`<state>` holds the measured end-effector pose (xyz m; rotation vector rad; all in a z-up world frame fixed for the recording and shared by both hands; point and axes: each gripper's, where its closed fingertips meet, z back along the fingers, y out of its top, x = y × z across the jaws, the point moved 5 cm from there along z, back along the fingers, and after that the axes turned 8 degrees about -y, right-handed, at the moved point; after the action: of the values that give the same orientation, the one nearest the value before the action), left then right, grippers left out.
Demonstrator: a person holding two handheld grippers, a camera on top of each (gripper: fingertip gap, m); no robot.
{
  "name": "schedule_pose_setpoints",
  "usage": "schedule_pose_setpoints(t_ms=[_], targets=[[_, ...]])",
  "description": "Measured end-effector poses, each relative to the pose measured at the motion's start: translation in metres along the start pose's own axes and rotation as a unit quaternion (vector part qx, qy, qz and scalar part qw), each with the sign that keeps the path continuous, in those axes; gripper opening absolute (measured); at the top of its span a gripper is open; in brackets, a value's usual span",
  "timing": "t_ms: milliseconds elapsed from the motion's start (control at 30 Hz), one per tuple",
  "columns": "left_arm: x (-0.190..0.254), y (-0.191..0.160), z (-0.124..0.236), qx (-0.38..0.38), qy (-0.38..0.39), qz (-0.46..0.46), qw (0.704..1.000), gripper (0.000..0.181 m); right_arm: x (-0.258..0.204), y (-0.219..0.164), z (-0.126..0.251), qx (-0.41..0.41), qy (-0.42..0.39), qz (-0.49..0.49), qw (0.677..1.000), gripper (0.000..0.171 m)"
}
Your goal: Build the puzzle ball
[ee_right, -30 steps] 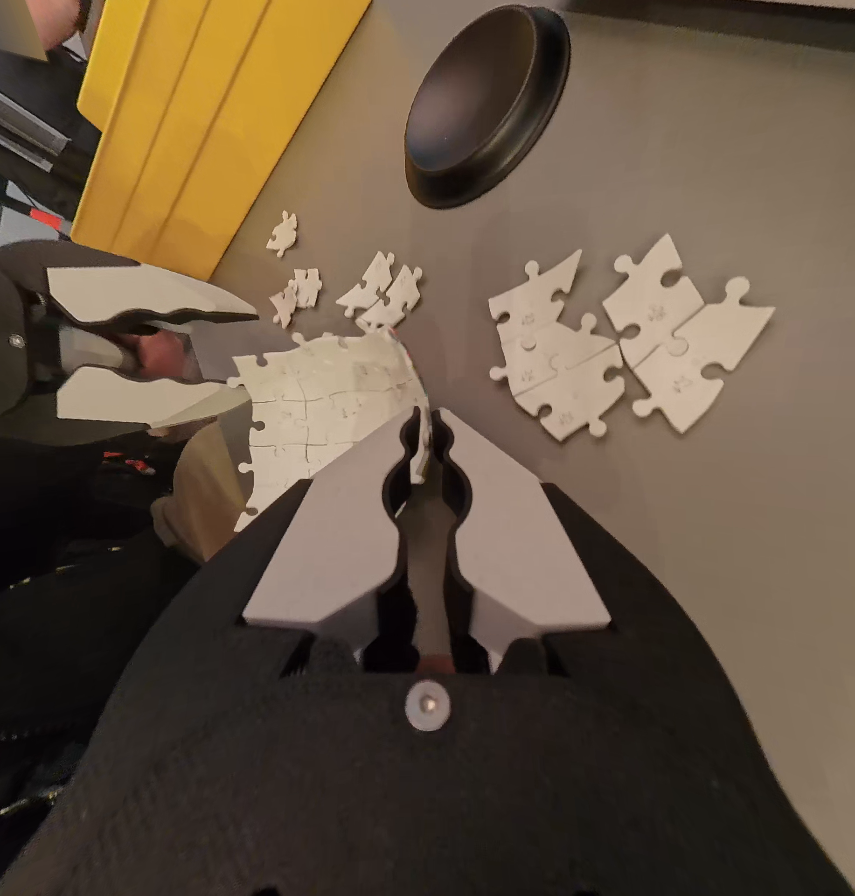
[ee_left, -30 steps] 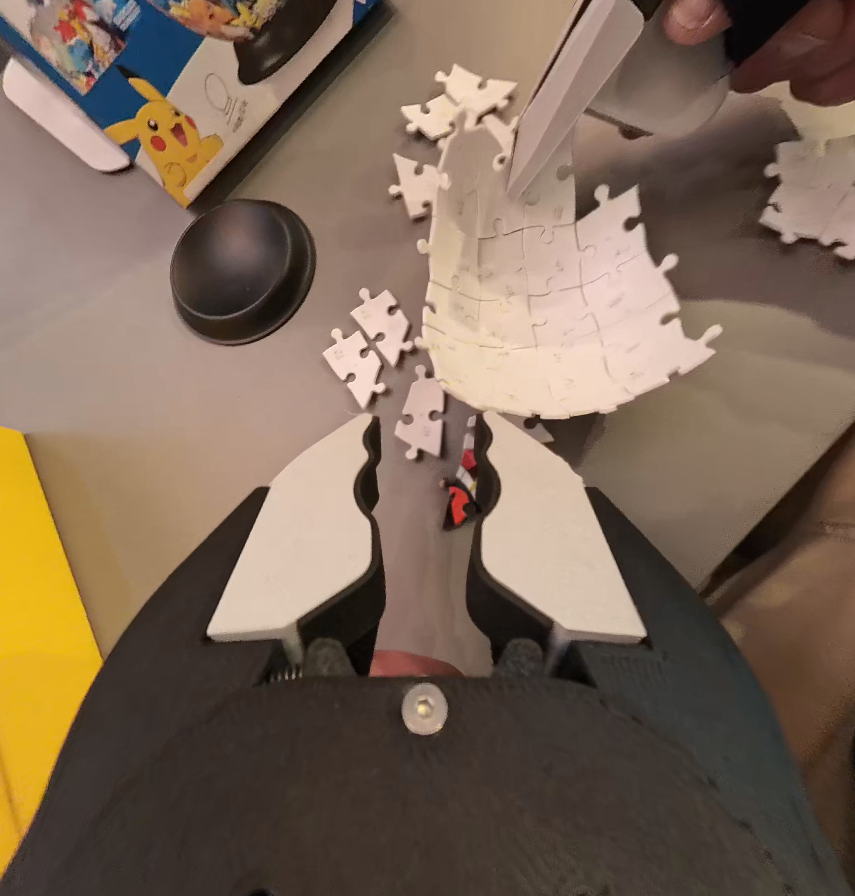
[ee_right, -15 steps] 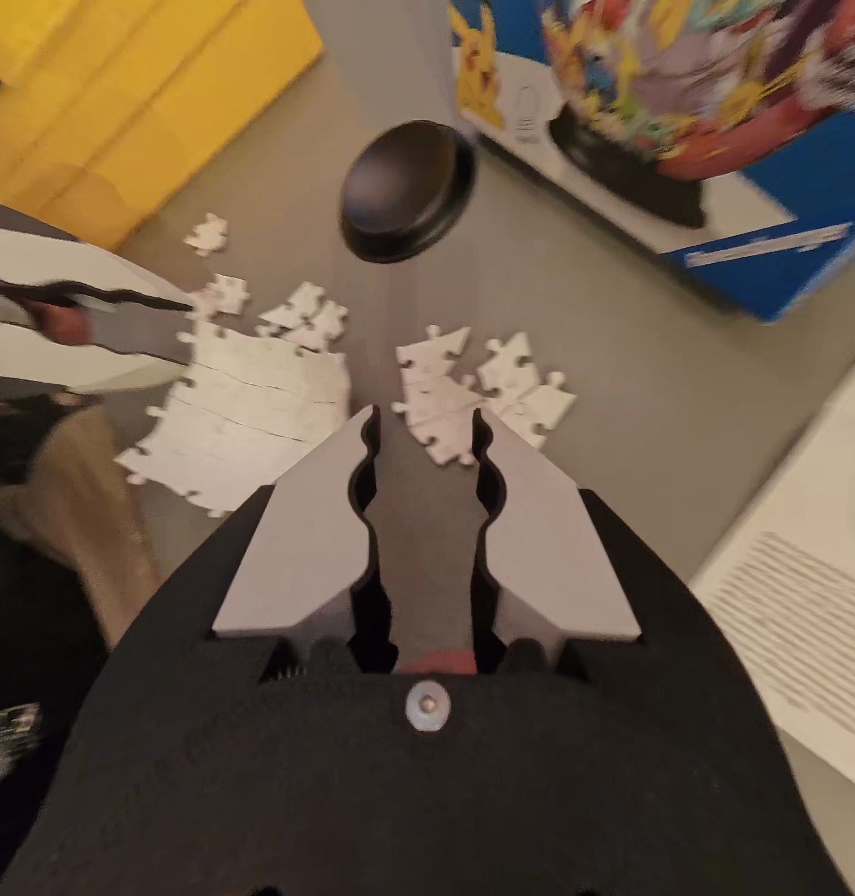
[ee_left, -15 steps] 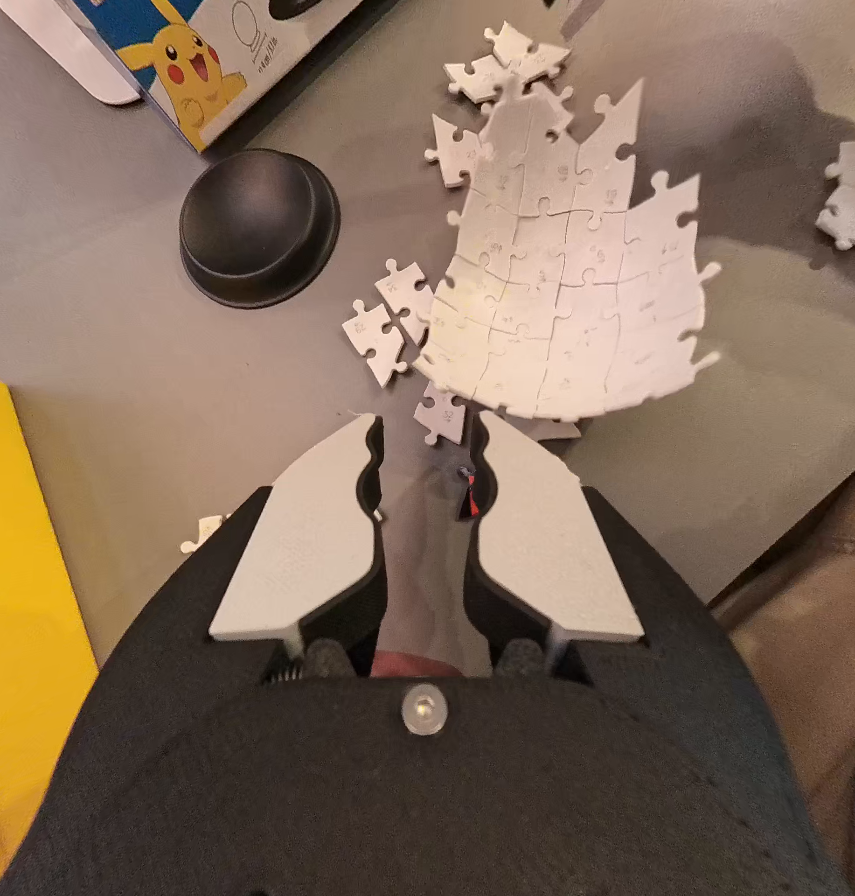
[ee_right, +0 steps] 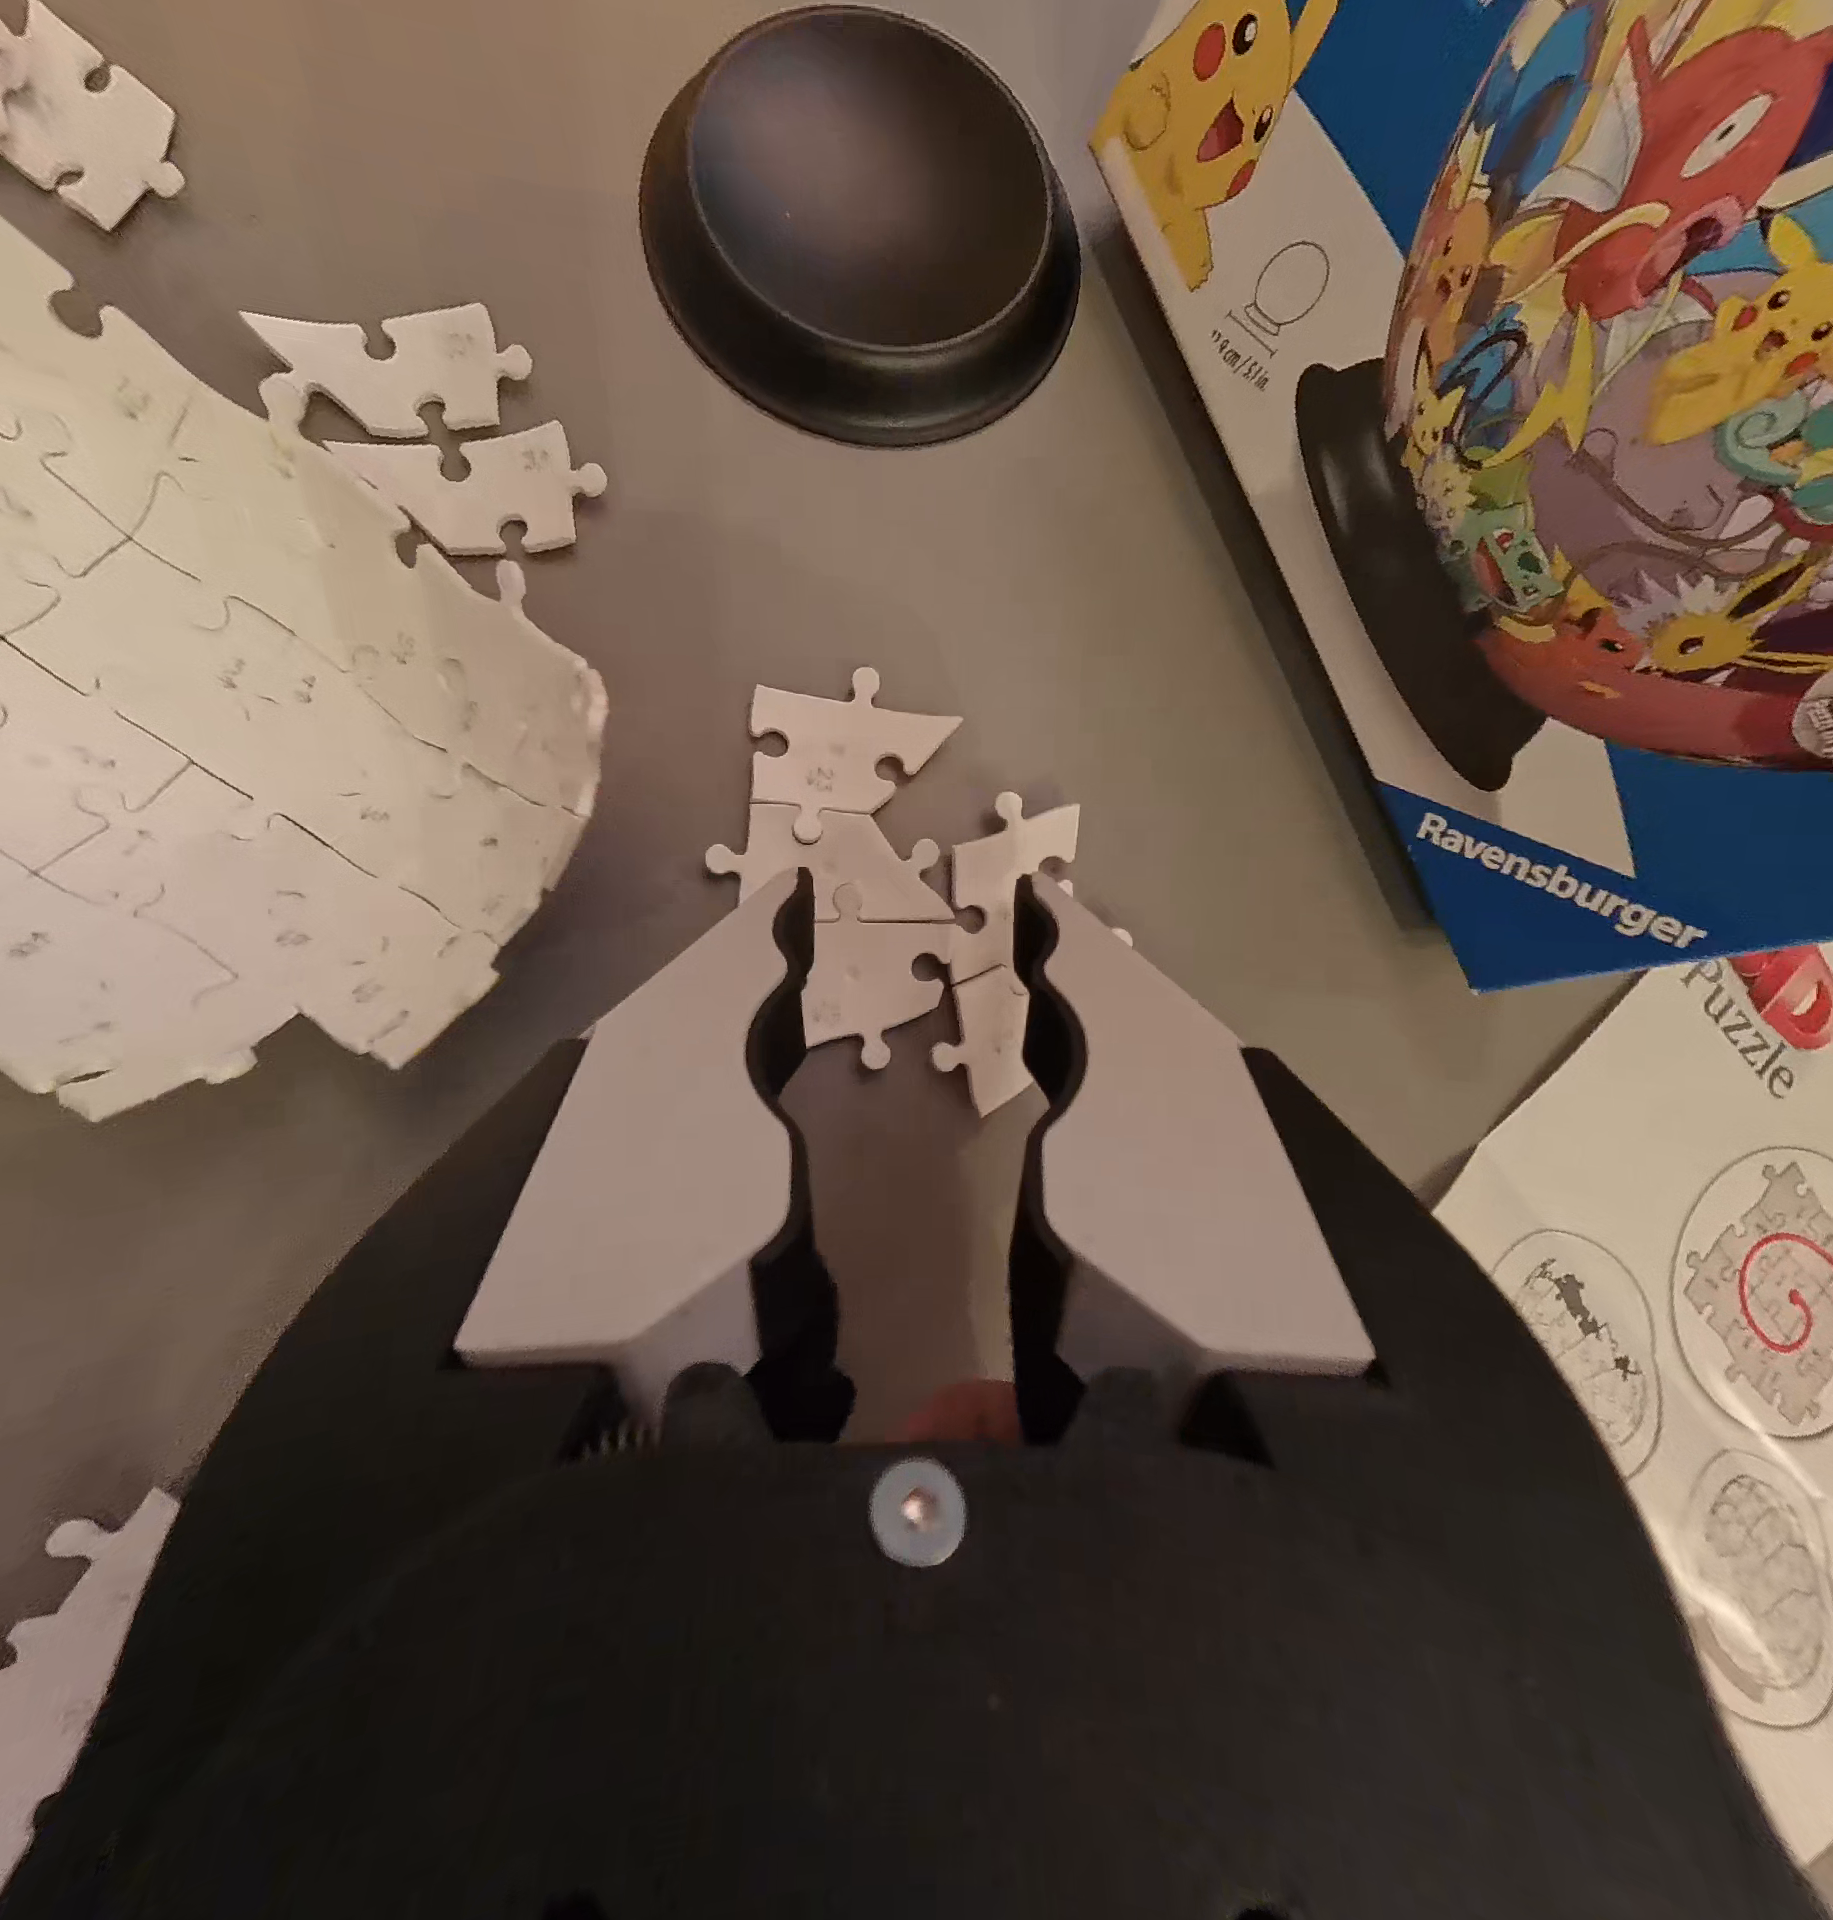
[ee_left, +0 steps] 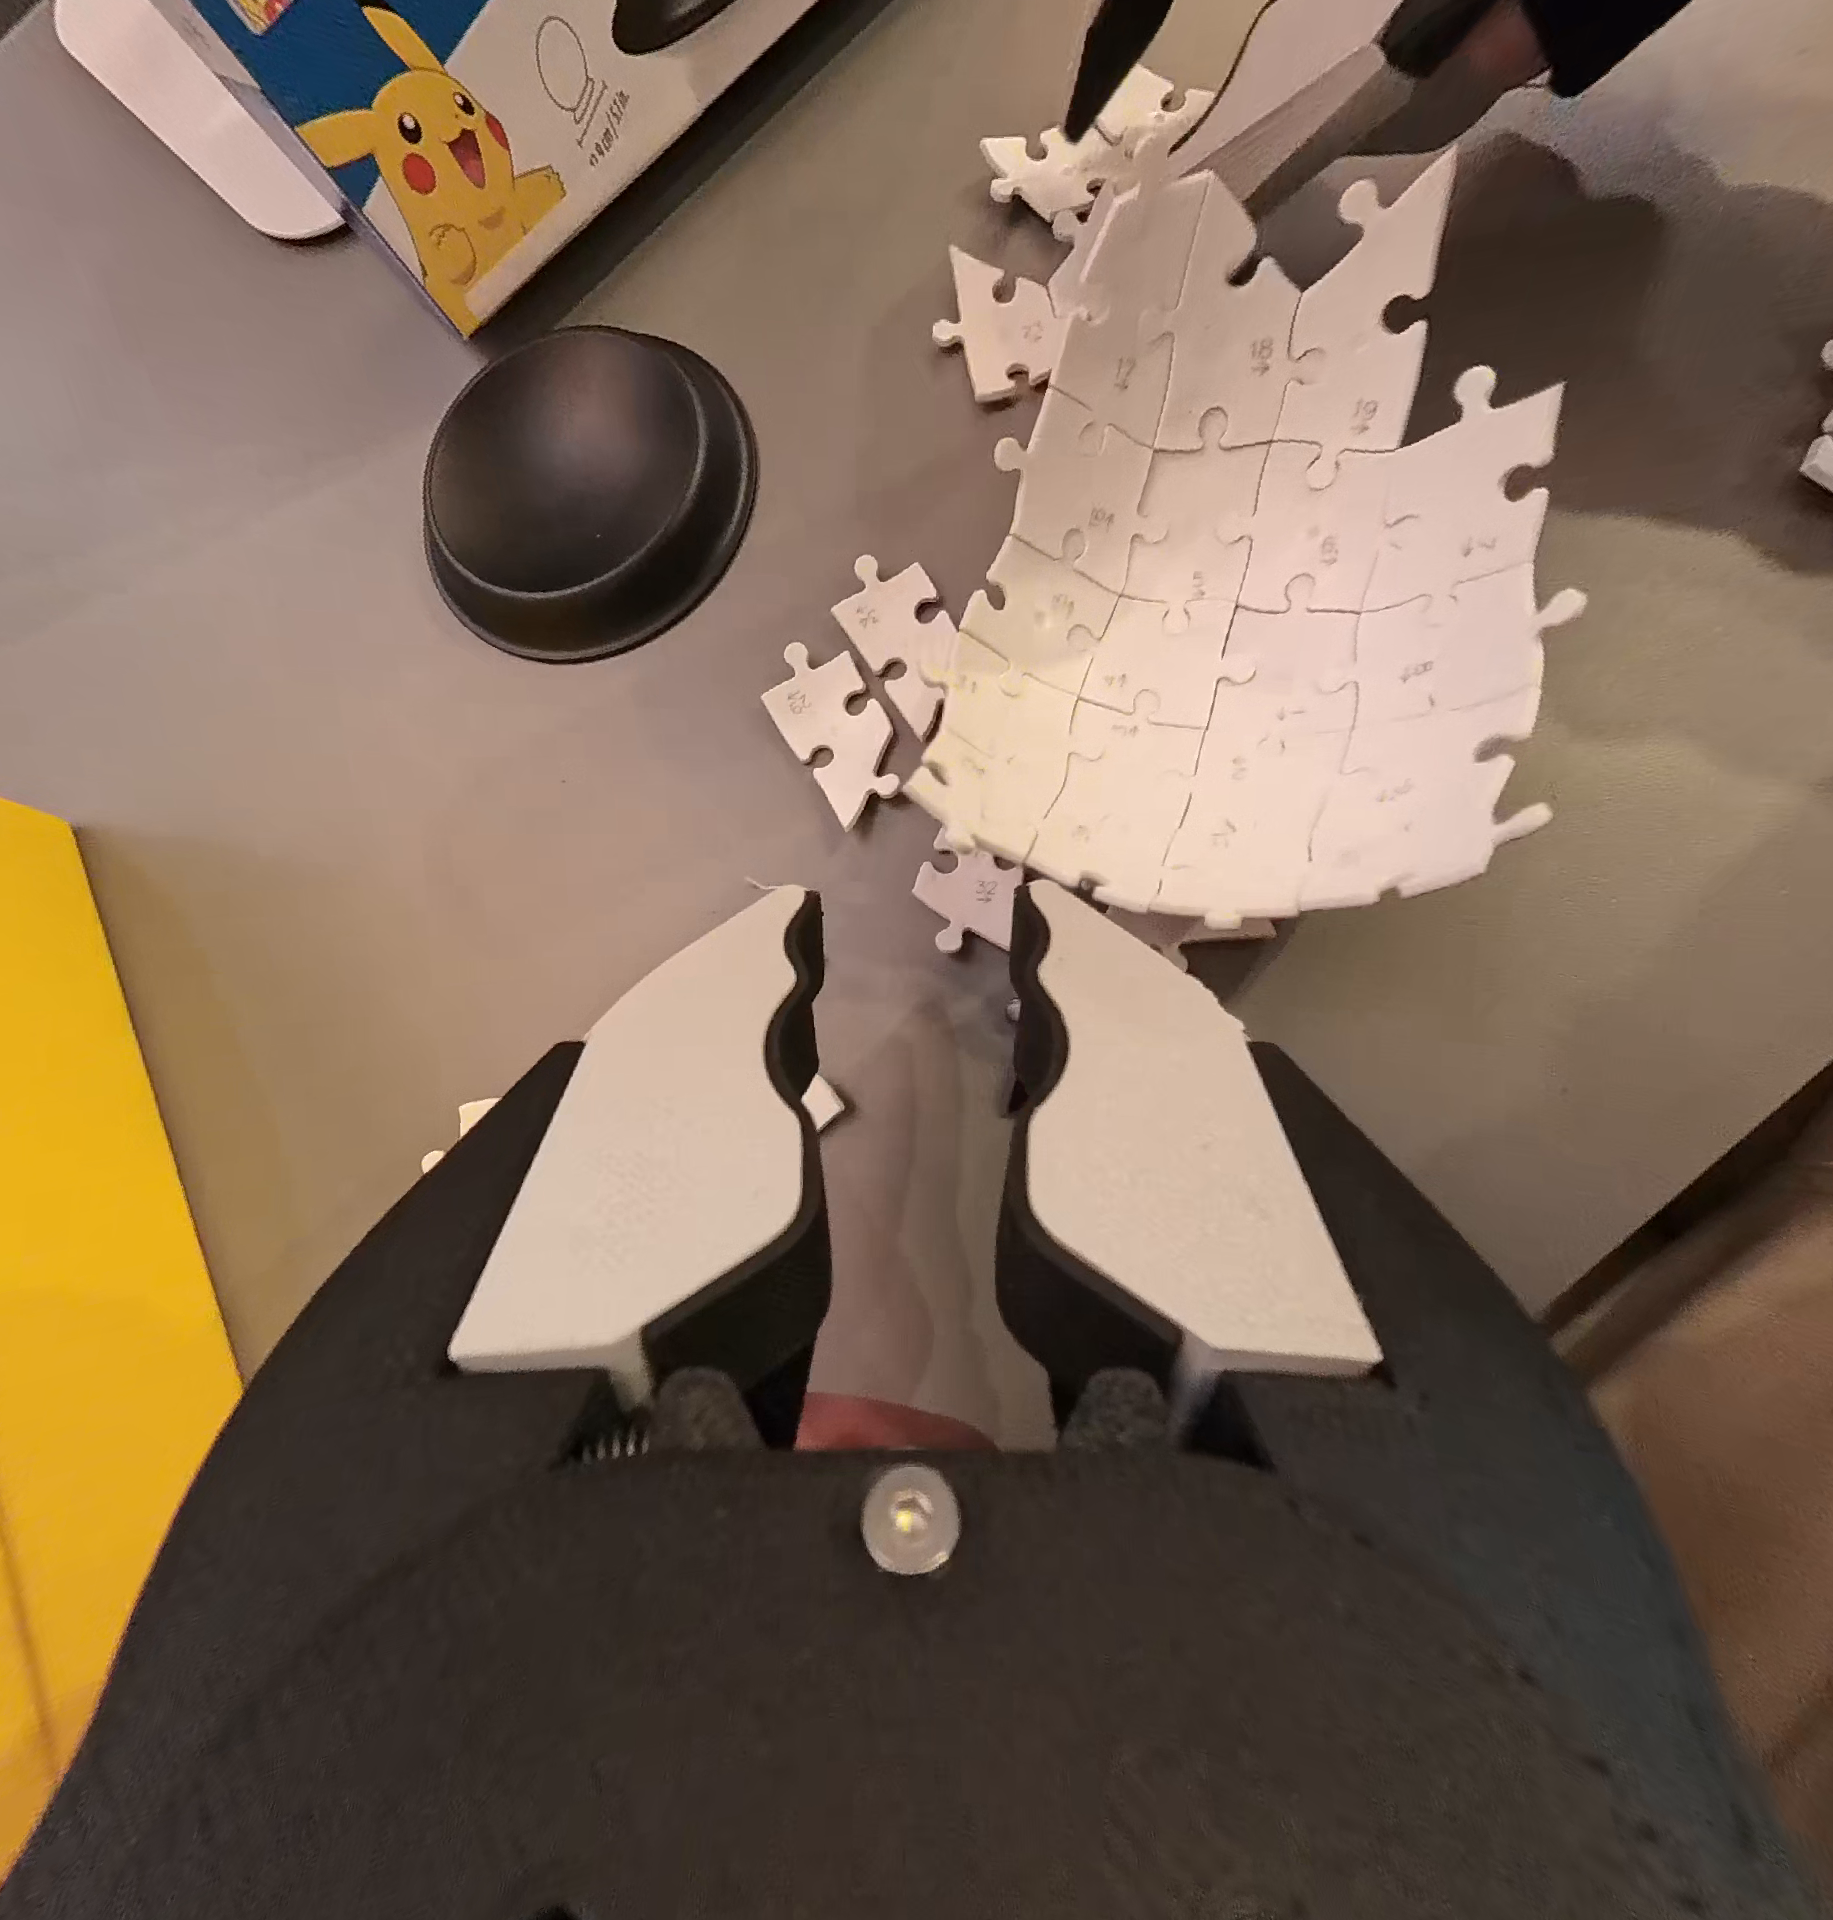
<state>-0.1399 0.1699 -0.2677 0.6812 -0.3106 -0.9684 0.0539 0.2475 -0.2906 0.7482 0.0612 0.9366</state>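
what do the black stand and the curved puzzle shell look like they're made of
Stand: likely moulded plastic, black and satin; it shows a soft sheen and a smooth, seamless dome. Shell: matte white backs, probably rigid plastic rather than card, since the joined pieces hold a bowl curve with their far edge raised off the table. Neither can be confirmed from pictures alone.

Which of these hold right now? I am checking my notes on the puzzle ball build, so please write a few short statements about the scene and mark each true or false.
1. The right gripper is open over a small cluster of joined white puzzle pieces. True.
2. The left gripper is clamped on the large curved white assembled puzzle section. False: its jaws are open and empty, and the section lies just ahead of them.
3. The round black plastic stand carries the curved section. False: the stand sits bare on the grey table, apart from the section.
4. The colourful blue cardboard puzzle box lies beside the stand. True.
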Motion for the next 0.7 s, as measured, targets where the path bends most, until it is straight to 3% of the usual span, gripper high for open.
schedule_pose_setpoints(t_ms=[233, 400, 567, 700], targets=[[-0.002, 0.004, 0.005, 0.012, 0.008, -0.001, 1.000, 0.035, 0.000, -0.013, 0.011, -0.015, 0.006, 0.019, 1.000, 0.029], [0.007, 0.030, 0.024, 0.079, 0.013, -0.031, 0.996, 0.035, 0.000, -0.031, 0.025, -0.025, 0.020, 0.008, 0.999, 0.027], [0.058, 0.075, 0.047, 0.172, -0.046, -0.103, 0.979, 0.030, 0.004, -0.054, 0.043, -0.040, 0.021, -0.003, 0.999, 0.025], [0.117, 0.093, 0.030, 0.165, -0.121, -0.152, 0.967, 0.029, 0.008, -0.072, 0.056, -0.049, 0.025, -0.022, 0.998, 0.023]])
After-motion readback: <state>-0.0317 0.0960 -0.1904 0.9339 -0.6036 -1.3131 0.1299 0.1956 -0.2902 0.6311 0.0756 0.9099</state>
